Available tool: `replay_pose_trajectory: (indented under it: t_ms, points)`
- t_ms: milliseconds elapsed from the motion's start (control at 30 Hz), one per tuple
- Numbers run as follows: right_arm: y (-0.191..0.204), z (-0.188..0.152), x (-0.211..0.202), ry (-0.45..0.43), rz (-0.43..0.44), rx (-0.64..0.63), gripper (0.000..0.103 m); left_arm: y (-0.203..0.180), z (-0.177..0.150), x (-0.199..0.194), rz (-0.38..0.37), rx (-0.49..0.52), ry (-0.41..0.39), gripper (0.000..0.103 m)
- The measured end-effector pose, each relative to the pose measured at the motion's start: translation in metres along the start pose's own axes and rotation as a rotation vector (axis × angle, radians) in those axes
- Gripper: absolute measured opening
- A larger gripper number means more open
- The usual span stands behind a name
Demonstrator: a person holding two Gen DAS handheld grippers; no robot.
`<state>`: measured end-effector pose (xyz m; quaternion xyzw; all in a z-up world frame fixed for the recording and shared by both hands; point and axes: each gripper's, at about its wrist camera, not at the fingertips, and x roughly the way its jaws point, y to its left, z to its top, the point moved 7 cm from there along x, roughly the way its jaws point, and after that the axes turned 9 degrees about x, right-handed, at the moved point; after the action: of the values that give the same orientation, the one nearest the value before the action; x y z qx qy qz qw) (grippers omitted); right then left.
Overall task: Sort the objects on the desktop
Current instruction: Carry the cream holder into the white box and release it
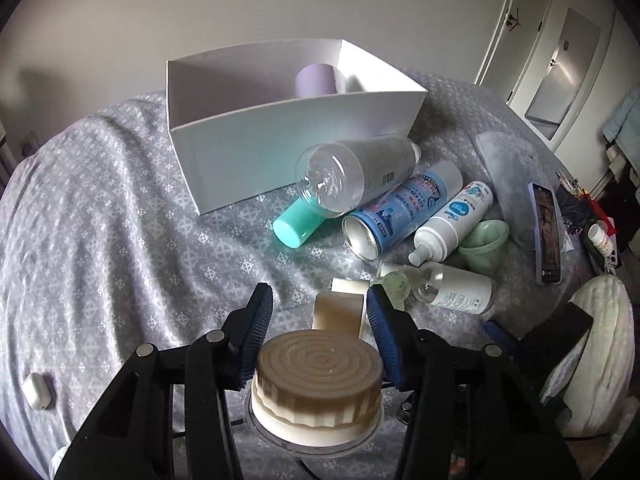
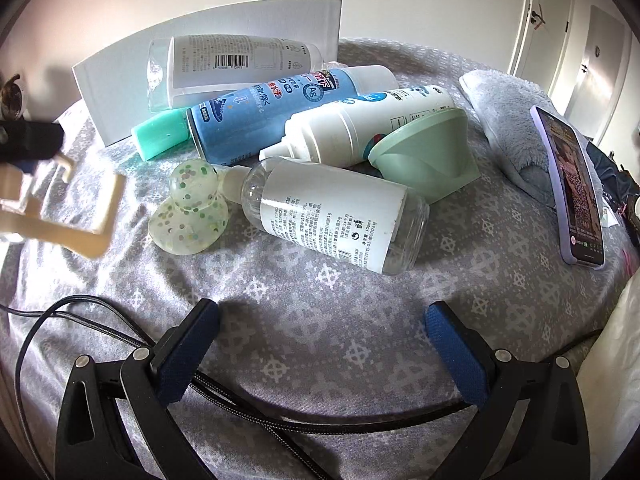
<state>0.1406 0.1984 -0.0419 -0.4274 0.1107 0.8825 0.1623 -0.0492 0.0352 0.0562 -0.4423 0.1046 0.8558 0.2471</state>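
My left gripper (image 1: 320, 312) is shut on a round tan-and-white ribbed object (image 1: 318, 384) and holds it above the grey patterned cloth (image 1: 120, 240). A white open box (image 1: 288, 132) stands ahead with a lilac cup (image 1: 316, 80) inside. In front of the box lie a clear bottle (image 1: 356, 172) with a teal cap (image 1: 296, 224), a blue spray can (image 1: 400, 212), a white spray bottle (image 1: 452, 220), a green funnel-shaped cup (image 1: 484, 244), a small clear bottle (image 1: 456, 288) and a speckled duck (image 2: 188, 212). My right gripper (image 2: 322, 336) is open and empty, just short of the small clear bottle (image 2: 336, 216).
A phone in a lilac case (image 2: 572, 184) lies at the right beside a folded grey towel (image 2: 504, 120). A black cable (image 2: 120, 332) runs under my right gripper. A tan holder (image 2: 68, 216) shows at the left. A small white device (image 1: 38, 390) lies at the left cloth edge.
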Motion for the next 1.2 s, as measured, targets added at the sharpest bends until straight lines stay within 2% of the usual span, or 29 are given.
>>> replay_pose_trajectory:
  t_ms: [233, 433, 533, 733, 900, 967, 1033, 1167, 1200]
  points:
    - [0.0, 0.0, 0.0, 0.0, 0.0, 0.0, 0.103, 0.005, 0.042, -0.031, -0.008, -0.046, -0.111, 0.048]
    - [0.0, 0.0, 0.0, -0.001, 0.0, 0.0, 0.103, 0.026, 0.103, -0.048, -0.054, -0.176, -0.237, 0.048]
    - [0.0, 0.0, 0.0, -0.001, 0.0, 0.0, 0.103, 0.037, 0.137, -0.043, -0.021, -0.191, -0.269, 0.048]
    - [-0.001, 0.0, 0.0, -0.001, 0.0, 0.0, 0.103, 0.049, 0.185, -0.004, 0.05, -0.204, -0.254, 0.048]
    - [-0.001, 0.0, 0.0, -0.002, 0.001, -0.001, 0.103, 0.052, 0.185, 0.041, 0.112, -0.218, -0.154, 0.048]
    - [-0.001, 0.001, 0.0, -0.002, 0.0, -0.001, 0.103, 0.053, 0.178, 0.051, 0.145, -0.223, -0.122, 0.059]
    - [-0.001, 0.002, 0.001, -0.004, -0.002, -0.001, 0.103, 0.054, 0.173, 0.048, 0.168, -0.232, -0.13, 0.086]
    - [-0.001, 0.004, 0.002, -0.006, -0.004, -0.001, 0.103, 0.054, 0.16, 0.023, 0.208, -0.217, -0.181, 0.088]
    - [0.0, 0.004, 0.003, -0.006, -0.004, -0.001, 0.103, 0.053, 0.154, 0.016, 0.217, -0.211, -0.189, 0.093]
